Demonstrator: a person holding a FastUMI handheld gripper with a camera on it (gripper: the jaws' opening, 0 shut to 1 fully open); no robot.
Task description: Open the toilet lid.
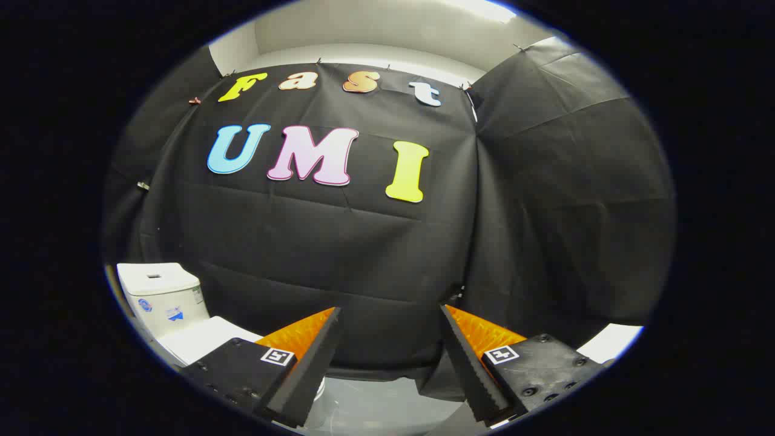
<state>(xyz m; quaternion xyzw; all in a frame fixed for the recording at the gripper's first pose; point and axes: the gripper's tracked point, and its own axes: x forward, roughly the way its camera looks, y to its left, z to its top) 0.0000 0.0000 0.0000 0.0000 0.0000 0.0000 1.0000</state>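
While the gripper (390, 339) stands wide open with nothing between its fingers, the toilet lid (203, 339) lies closed, low and to the left of the left finger, in front of the white tank (160, 297). The lid is probably stiff, smooth plastic, light on its hinge, so its front edge seems the best hold. The gripper points level at the black cloth wall (363, 254), well above the lid
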